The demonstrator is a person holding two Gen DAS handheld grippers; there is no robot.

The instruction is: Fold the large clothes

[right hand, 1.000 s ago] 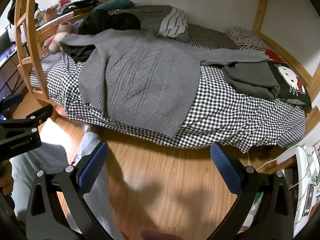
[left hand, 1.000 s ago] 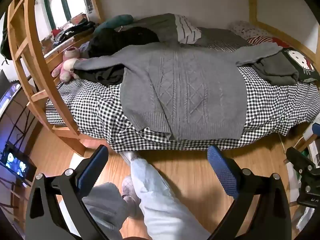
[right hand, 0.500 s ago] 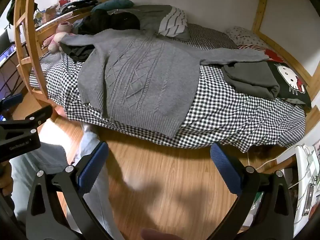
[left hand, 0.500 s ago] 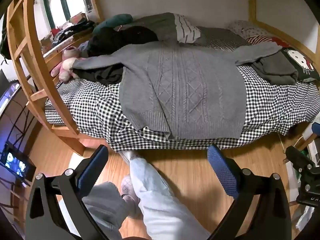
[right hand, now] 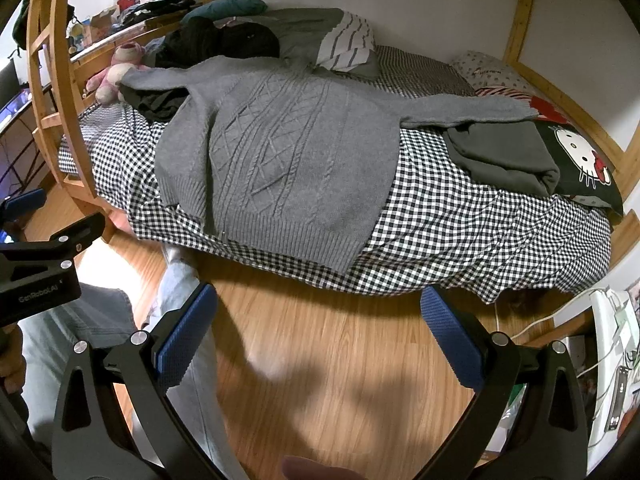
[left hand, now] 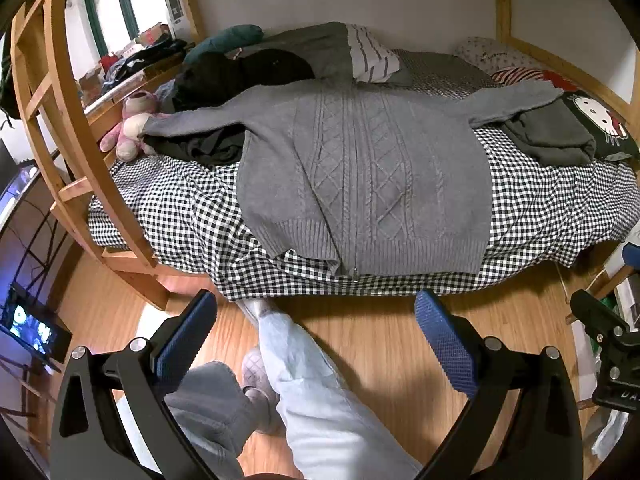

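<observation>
A large grey cable-knit zip cardigan [left hand: 368, 168] lies spread flat, front up, across a bed, sleeves out to both sides and hem at the near edge. It also shows in the right wrist view [right hand: 288, 152]. My left gripper [left hand: 316, 324] is open and empty, held over the wooden floor short of the bed. My right gripper [right hand: 320, 320] is open and empty, also over the floor in front of the bed.
The bed has a black-and-white checked sheet [left hand: 180, 216] and a wooden ladder frame [left hand: 76, 120] at the left. A folded dark grey garment [right hand: 504, 156], a Hello Kitty pillow [right hand: 576, 152], black clothes [left hand: 240, 72] and a pink plush toy [left hand: 132, 124] lie on it. The person's legs [left hand: 316, 384] stand below.
Both grippers have drifted slightly closer to the bed. The cardigan has not moved and both grippers stay open.
</observation>
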